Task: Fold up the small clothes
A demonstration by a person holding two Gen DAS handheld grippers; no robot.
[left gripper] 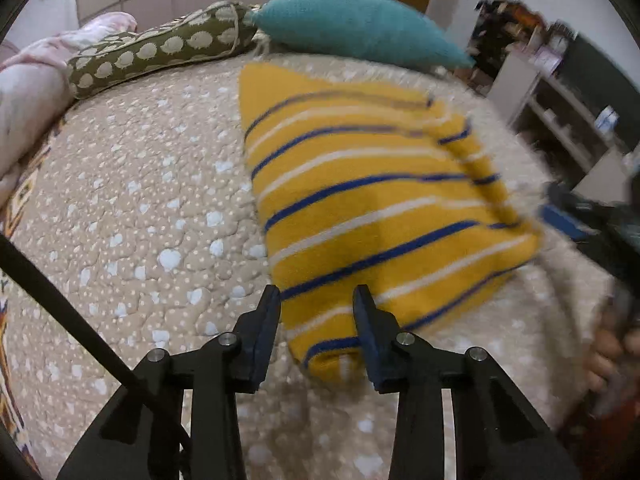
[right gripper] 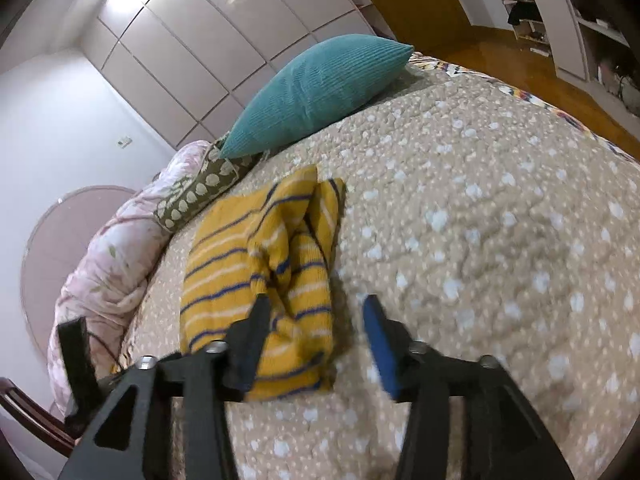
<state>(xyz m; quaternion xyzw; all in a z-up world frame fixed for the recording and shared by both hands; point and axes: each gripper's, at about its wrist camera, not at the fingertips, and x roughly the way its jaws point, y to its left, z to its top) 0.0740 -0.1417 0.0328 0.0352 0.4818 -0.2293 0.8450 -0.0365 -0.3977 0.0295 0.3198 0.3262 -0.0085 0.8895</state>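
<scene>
— Two views are given; what is seen from the left wrist?

— A yellow garment [left gripper: 384,216] with blue and white stripes is seen lying folded on the bed [left gripper: 152,208], which is covered by a beige quilt dotted with white. The left hand-held gripper [left gripper: 316,300] is held over the garment's near corner, jaws parted; cloth is seen in the gap, but whether the pads press on it cannot be told (the picture is blurred there). A teal cushion [left gripper: 356,24] and an olive patterned bolster [left gripper: 160,52] are laid along the far edge, with a pink flowered duvet [left gripper: 36,76] bunched at the left. The right hand-held gripper [left gripper: 576,216] is glimpsed at the right edge, dark and smeared.

— And from the right wrist?

— The same yellow garment [right gripper: 256,276] is shown as a rumpled, roughly folded bundle on the quilted bed [right gripper: 480,220], near the bolster [right gripper: 196,196] and the teal cushion [right gripper: 316,92]. The right hand-held gripper [right gripper: 316,312] is seen with jaws standing wide; its left finger is set in front of the bundle's edge, and nothing is clamped. Mostly bare quilt is seen in the gap. The duvet [right gripper: 104,264] is piled at the left, before white wardrobe doors [right gripper: 208,40].
</scene>
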